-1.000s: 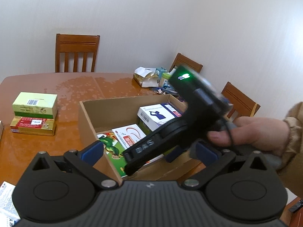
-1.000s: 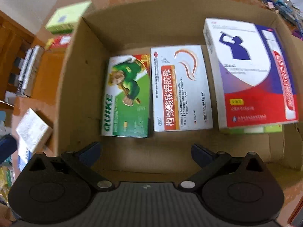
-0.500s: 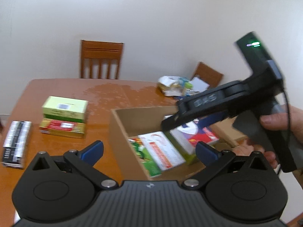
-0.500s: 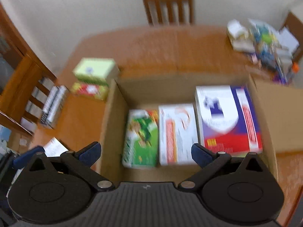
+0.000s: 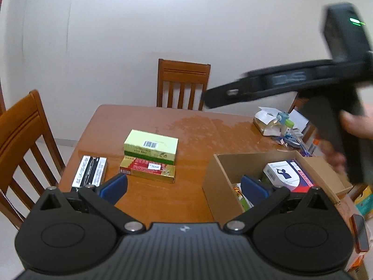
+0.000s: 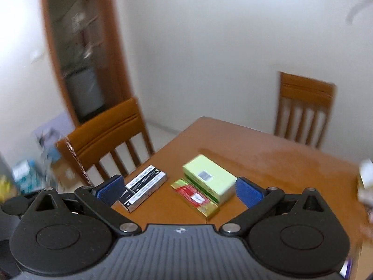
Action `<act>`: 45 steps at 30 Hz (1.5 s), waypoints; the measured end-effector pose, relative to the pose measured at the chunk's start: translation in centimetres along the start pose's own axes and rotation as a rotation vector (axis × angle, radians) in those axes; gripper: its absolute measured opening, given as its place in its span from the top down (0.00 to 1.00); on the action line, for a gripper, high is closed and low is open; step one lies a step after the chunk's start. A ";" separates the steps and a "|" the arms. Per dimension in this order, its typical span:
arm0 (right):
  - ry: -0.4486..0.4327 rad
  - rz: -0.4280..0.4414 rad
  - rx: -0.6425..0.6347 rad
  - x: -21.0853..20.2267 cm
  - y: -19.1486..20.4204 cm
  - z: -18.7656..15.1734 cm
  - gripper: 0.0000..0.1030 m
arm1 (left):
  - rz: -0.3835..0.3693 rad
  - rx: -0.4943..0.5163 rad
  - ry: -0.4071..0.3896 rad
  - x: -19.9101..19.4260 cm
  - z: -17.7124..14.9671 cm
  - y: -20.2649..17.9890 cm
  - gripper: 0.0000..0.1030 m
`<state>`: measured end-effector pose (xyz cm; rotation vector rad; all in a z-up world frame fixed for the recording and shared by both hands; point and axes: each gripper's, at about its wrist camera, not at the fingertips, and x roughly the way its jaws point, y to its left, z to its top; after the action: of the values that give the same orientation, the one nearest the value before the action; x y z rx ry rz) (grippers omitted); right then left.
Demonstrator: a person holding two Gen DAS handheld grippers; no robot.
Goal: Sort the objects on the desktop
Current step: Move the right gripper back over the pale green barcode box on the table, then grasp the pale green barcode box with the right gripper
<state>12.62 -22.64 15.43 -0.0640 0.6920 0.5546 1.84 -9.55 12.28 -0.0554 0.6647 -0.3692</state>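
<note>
Only my left view shows the cardboard box (image 5: 216, 179). My left gripper (image 5: 184, 187) and right gripper (image 6: 179, 187) are spread wide, empty; green box (image 6: 208, 178) lies beyond the right one.

The orange box edge (image 5: 236, 189) inside the cardboard box (image 5: 215, 182), just left of the left claw's (image 5: 184, 187) right finger, shows "16" (other words are too small or blurry).
</note>
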 end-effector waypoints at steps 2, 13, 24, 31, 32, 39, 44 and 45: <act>0.036 -0.002 -0.075 2.6 0.3 1.2 0.00 | -0.007 -0.009 0.004 0.6 -0.4 0.4 0.00; 0.316 0.046 -0.425 17.5 0.4 3.9 0.00 | 0.079 -0.002 -0.056 5.8 1.4 1.9 0.00; 0.451 0.045 -0.418 27.4 -3.9 2.1 0.00 | -0.037 -0.038 0.040 8.5 -2.3 2.9 0.00; 0.537 0.123 -0.425 30.5 -4.8 1.5 0.11 | -0.046 -0.066 0.079 9.7 -2.9 3.6 0.00; 0.538 0.122 -0.435 30.6 -4.9 1.4 0.18 | -0.047 -0.069 0.081 9.8 -2.9 3.6 0.00; 0.574 0.132 -0.482 31.0 -5.0 0.7 0.22 | -0.048 -0.083 0.097 10.7 -2.9 3.8 0.00; 0.583 0.121 -0.474 31.0 -4.8 0.4 0.23 | -0.048 -0.086 0.105 10.6 -2.9 3.9 0.00; 0.581 0.109 -0.463 30.8 -4.7 0.4 0.23 | -0.049 -0.087 0.106 10.6 -2.9 3.9 0.00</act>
<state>34.69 -12.27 -4.03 -0.6426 1.1222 0.8041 9.01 -9.44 3.08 -0.1357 0.7855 -0.3919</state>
